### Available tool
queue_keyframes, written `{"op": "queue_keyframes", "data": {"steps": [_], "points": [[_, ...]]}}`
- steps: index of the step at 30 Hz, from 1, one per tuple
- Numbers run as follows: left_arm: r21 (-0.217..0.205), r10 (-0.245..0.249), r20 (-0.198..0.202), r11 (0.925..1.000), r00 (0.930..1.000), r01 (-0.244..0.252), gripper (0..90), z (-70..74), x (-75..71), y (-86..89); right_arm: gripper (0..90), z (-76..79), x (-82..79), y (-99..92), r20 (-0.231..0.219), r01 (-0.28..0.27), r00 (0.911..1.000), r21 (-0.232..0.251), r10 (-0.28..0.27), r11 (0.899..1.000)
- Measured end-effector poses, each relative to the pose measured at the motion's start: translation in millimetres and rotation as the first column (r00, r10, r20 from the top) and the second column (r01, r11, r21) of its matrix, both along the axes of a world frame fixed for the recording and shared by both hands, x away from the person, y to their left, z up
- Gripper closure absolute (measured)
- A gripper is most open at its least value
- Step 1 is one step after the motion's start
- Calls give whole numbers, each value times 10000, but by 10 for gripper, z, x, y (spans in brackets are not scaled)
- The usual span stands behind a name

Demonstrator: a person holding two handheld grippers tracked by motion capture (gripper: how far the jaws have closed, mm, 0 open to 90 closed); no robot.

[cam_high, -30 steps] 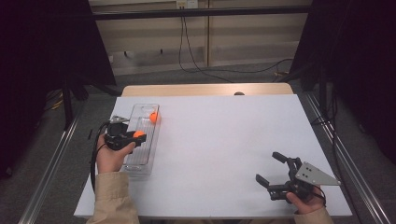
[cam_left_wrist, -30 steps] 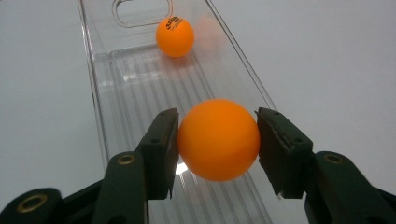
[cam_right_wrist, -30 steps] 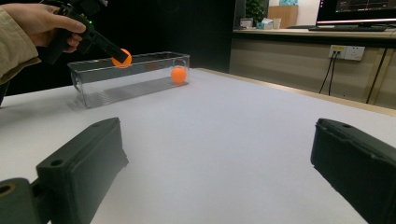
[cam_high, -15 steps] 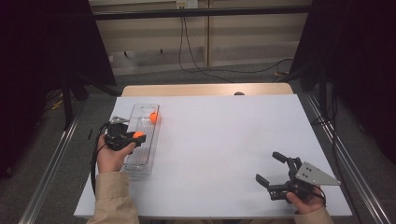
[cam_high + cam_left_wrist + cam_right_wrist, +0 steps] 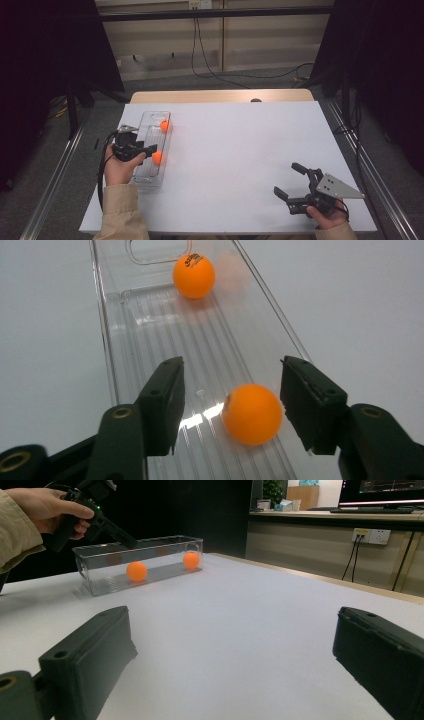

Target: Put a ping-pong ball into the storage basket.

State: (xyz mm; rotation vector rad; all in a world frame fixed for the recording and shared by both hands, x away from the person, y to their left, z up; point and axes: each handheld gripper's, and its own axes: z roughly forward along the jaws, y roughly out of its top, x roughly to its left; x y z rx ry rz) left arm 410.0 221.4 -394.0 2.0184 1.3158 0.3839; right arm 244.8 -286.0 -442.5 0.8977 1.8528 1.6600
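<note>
A clear plastic tray (image 5: 148, 150) lies near the left edge of the white counter (image 5: 240, 150), its long axis running away from the person toward the far side. Two orange balls sit inside it. The far ball (image 5: 194, 275) rests at the far end, close to the end wall with its handle cut-out, printed mark turned up. The near ball (image 5: 252, 413) lies on the ribbed floor about midway along, against the tray's right wall.

The left gripper (image 5: 230, 407) reaches down into the tray; its jaws have just been opening and stand apart around the near ball, with a gap on each side.

The right gripper (image 5: 291, 181) rests well apart, near the counter's front right corner, jaws spread wide with nothing between them.
</note>
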Motion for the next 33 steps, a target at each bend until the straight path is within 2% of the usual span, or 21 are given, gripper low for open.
{"op": "queue_keyframes", "data": {"steps": [14,16,21,33], "points": [[-376,-10,356,9993,9994,24,286,54,-57,-23,19,1,-2,-6,1,25,10000,-2,-25,10000],[-334,-47,384,9994,9992,60,268,64,-67,-24,19,2,-3,-6,4,25,10000,3,-25,10000],[-594,-159,670,9980,9976,199,222,80,-83,-49,19,2,-2,-6,-6,44,10000,4,-44,10000],[-863,-388,971,9951,9945,473,134,118,-150,-97,18,0,-1,-14,5,69,10000,-10,-69,10000]]}}
